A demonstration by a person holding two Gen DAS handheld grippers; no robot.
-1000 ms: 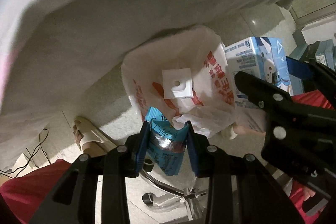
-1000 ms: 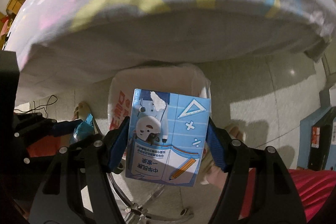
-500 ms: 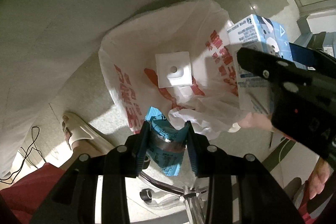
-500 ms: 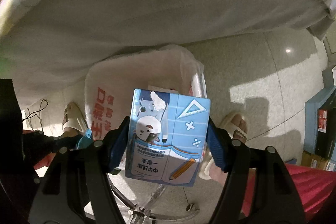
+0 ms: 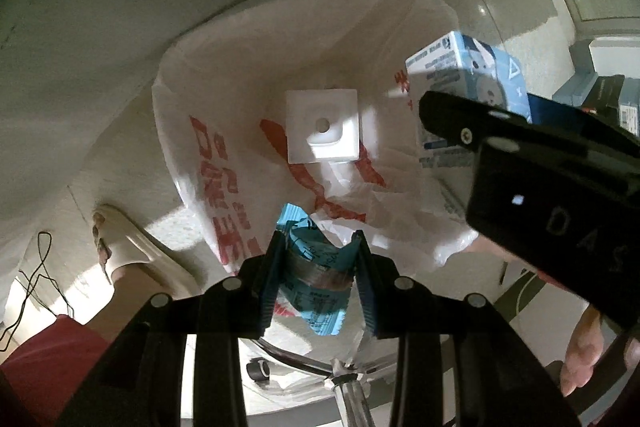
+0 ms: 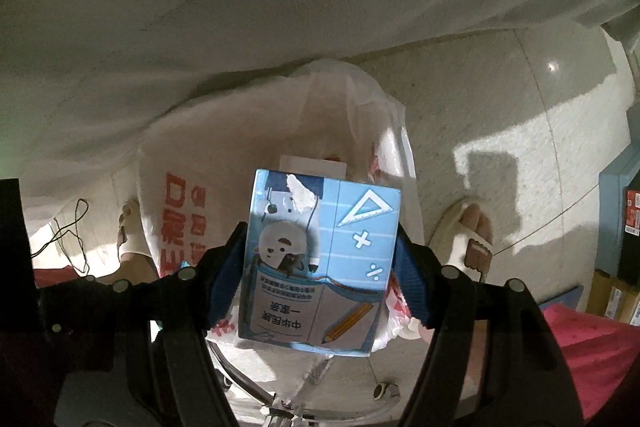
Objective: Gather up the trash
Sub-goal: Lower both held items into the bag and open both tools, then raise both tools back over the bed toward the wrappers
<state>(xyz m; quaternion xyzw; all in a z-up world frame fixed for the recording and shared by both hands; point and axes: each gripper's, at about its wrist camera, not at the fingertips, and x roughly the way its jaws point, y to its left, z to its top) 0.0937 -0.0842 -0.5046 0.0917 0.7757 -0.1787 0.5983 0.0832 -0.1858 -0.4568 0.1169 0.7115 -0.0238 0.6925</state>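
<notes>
Blue carton [image 6: 320,263] is sitting clamped between the right gripper [image 6: 320,267] pads, hanging right over the white plastic bag [image 5: 224,131] w/ red print; a crumpled blue wrapper [image 5: 316,279] is pinched in the left gripper [image 5: 318,279], at the bag's near rim. To do it well: be centering both over the mouth before letting go (rim looks floppy), carton clear of the white square piece [image 5: 322,125] already inside. Bag is lying open on the floor, by the hanging cloth.
</notes>
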